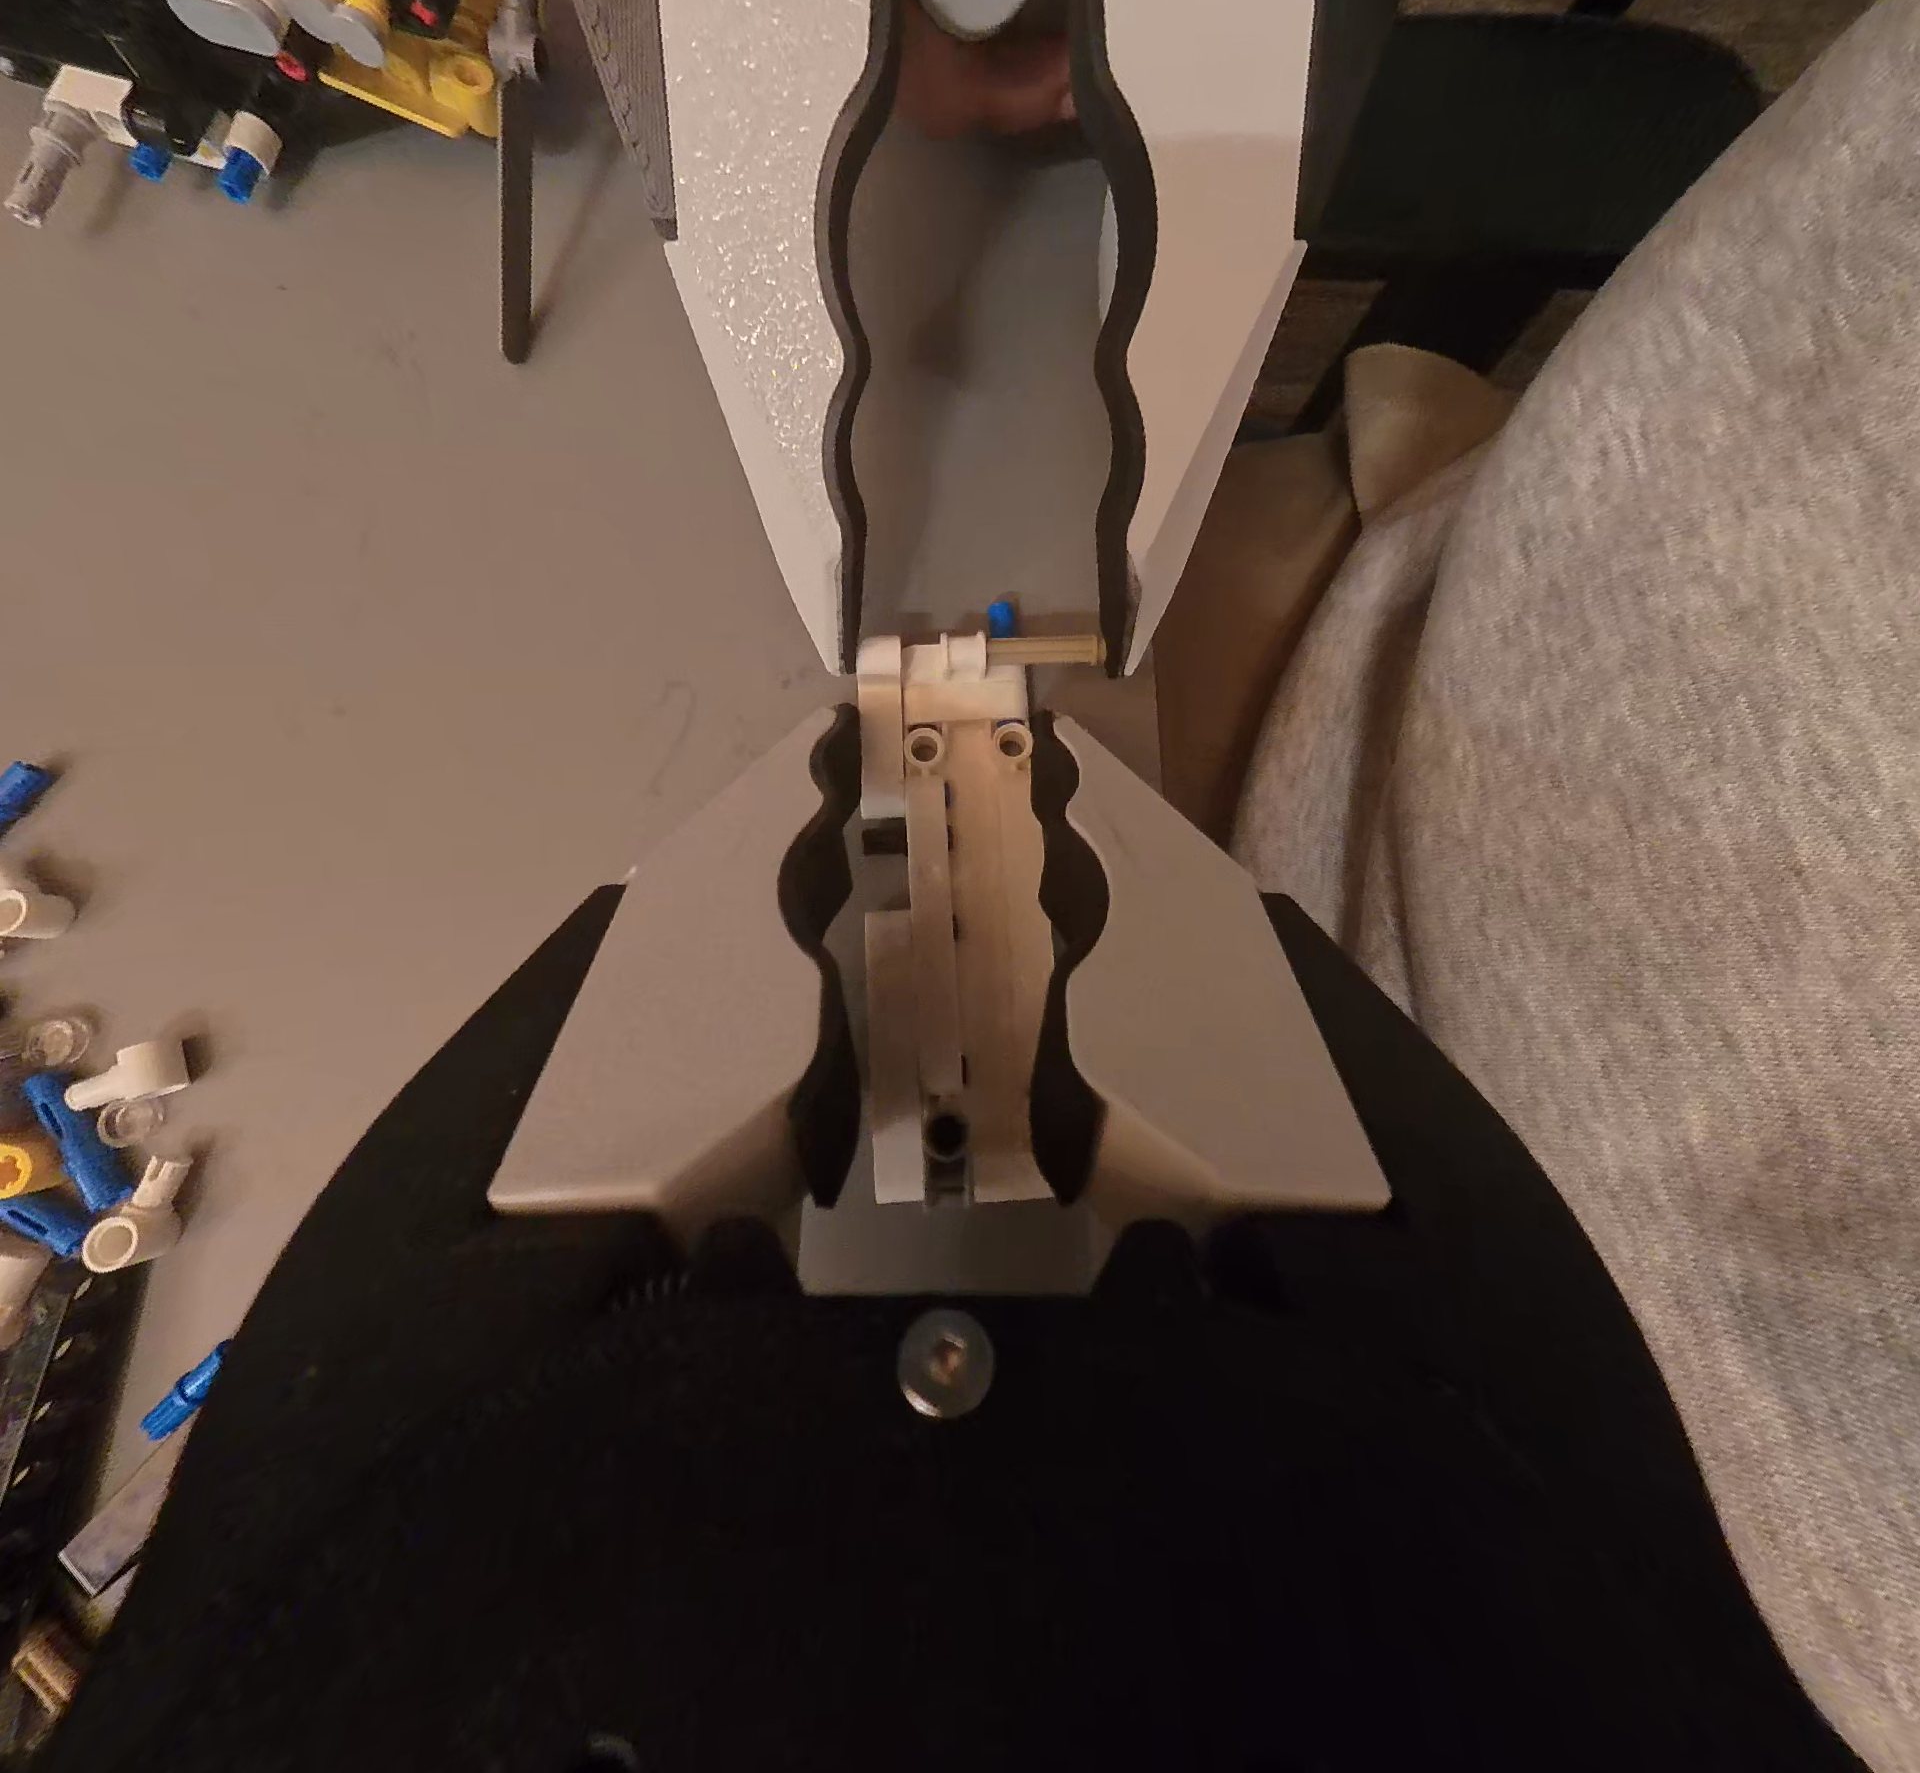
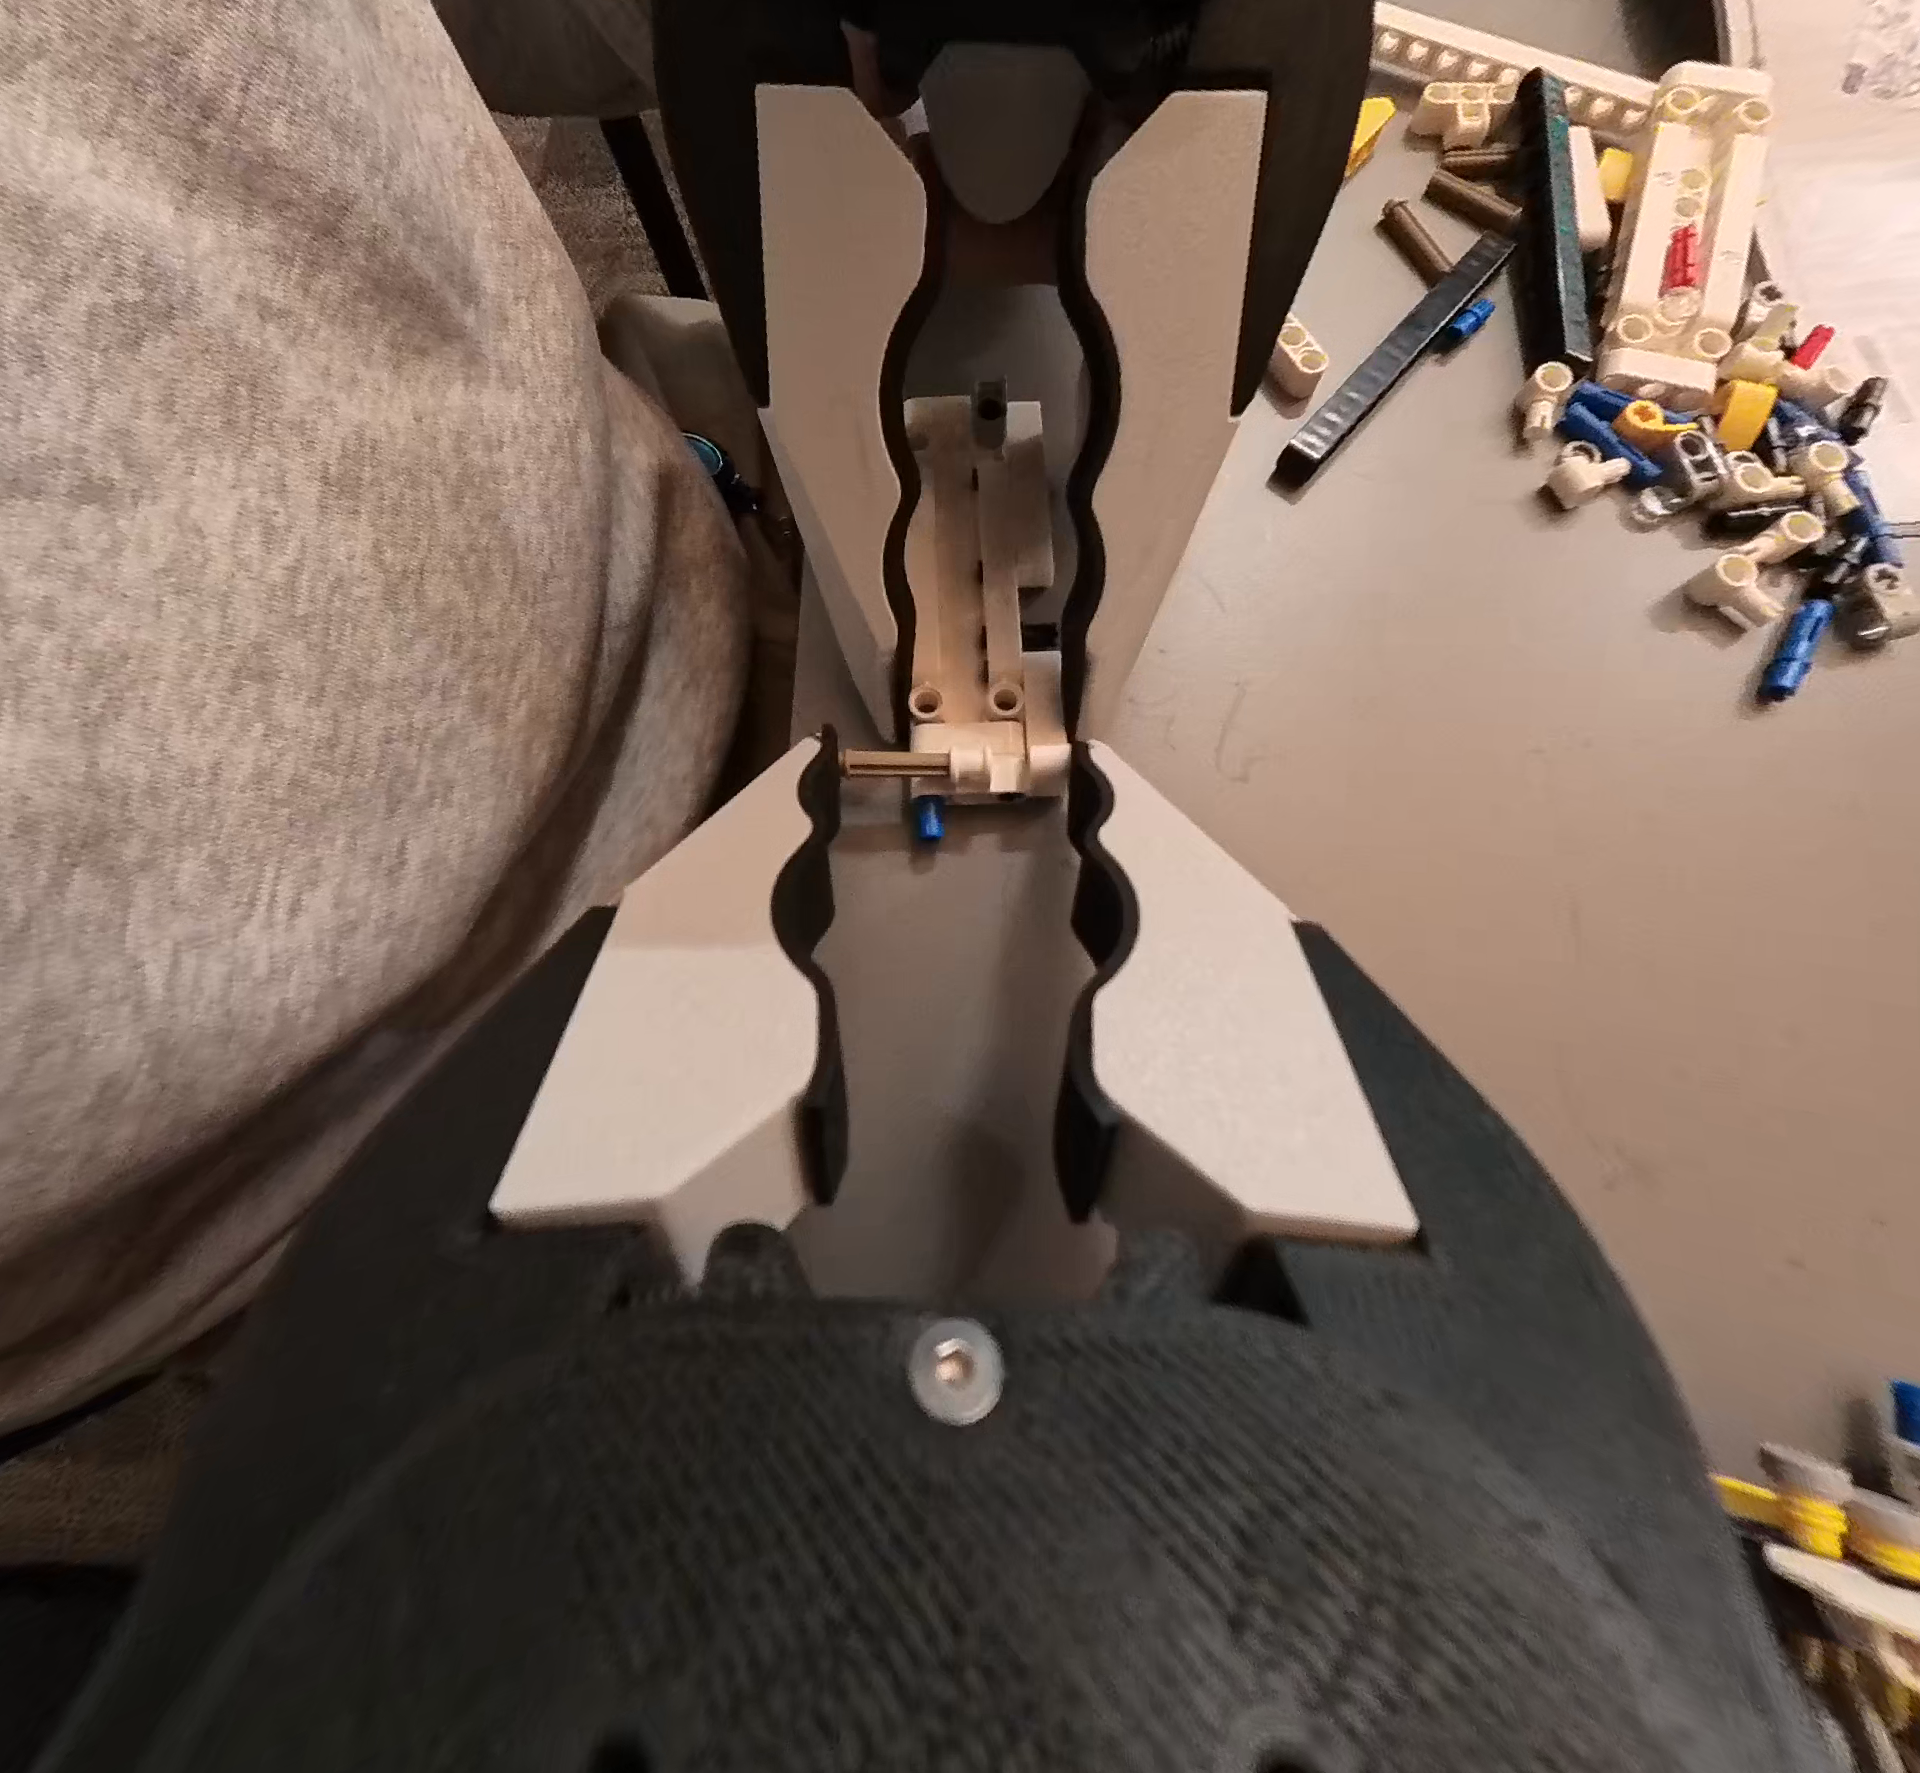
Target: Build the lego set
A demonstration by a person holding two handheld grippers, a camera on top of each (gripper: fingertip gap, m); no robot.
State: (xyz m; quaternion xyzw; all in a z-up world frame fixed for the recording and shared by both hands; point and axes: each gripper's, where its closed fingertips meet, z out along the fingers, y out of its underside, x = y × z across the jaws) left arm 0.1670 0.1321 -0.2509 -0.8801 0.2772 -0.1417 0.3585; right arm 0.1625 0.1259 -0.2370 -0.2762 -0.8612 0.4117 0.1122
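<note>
white lego assembly (image 1: 951,913) clamped in left tool (image 1: 945,767).

Claws (image 1: 982,669) tip-to-tip; parts pile (image 2: 1756,476) right, table (image 1: 364,528) clear btwn.

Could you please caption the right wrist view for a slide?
Right gripper pinches tan axle into white Lego assembly held by left gripper.
</note>
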